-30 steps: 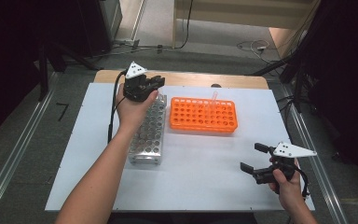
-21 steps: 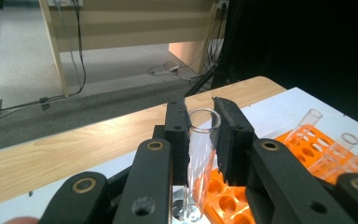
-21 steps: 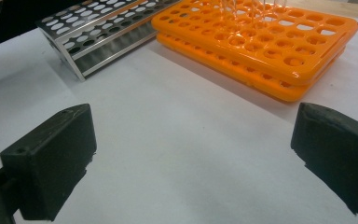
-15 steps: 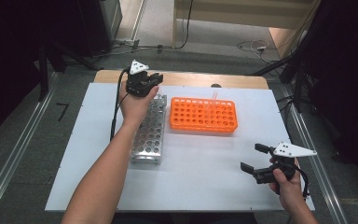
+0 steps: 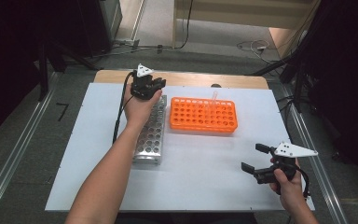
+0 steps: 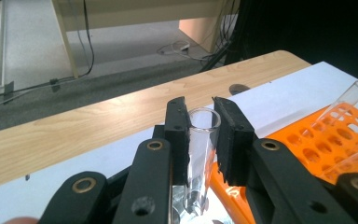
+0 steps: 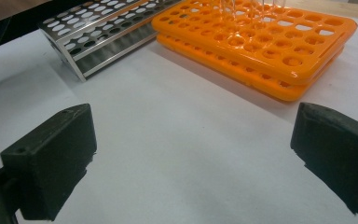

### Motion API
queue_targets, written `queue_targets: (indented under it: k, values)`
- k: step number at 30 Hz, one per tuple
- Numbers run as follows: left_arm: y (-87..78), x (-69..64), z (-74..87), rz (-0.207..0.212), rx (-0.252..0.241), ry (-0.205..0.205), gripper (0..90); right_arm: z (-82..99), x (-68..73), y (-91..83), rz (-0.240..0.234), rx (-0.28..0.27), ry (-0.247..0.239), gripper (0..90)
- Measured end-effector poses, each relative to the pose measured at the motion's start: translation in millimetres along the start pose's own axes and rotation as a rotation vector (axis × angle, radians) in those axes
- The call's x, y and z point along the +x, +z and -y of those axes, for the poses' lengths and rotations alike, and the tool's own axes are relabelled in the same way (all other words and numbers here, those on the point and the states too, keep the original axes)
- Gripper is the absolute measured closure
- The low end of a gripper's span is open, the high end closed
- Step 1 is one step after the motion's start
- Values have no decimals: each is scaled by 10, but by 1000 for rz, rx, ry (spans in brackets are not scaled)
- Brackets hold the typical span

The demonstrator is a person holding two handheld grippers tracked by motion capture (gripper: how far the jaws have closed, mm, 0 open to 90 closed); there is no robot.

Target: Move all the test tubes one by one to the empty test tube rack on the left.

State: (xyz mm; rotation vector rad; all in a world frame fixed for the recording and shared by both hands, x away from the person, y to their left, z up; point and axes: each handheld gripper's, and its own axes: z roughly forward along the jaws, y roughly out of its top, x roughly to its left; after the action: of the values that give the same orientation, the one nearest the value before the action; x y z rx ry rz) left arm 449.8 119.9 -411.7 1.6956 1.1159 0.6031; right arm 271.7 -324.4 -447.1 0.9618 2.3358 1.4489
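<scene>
- Left gripper view: left gripper (image 6: 201, 135) clamps a clear test tube (image 6: 198, 154) over the metal rack's (image 5: 150, 135) far end.
- High view: right gripper (image 5: 256, 158) hovers wide open, empty.
- Orange rack (image 5: 203, 115) holds one tube (image 5: 213, 98).

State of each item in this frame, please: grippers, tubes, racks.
left gripper: shut on held glass test tube.
held glass test tube: upright, over metal rack.
right gripper: open, empty.
metal rack: flat on table.
orange rack: holds one tilted test tube.
</scene>
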Motion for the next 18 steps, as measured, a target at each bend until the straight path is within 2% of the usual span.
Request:
queue_targets:
  k: [6,18]
  values:
    - [38,16,45,4,19,-26,759,0,-4,-6,-1,-4,-2,0]
    - [111,-1,102,-5,111,-21,756,0,2,2,-1,0,-5,0]
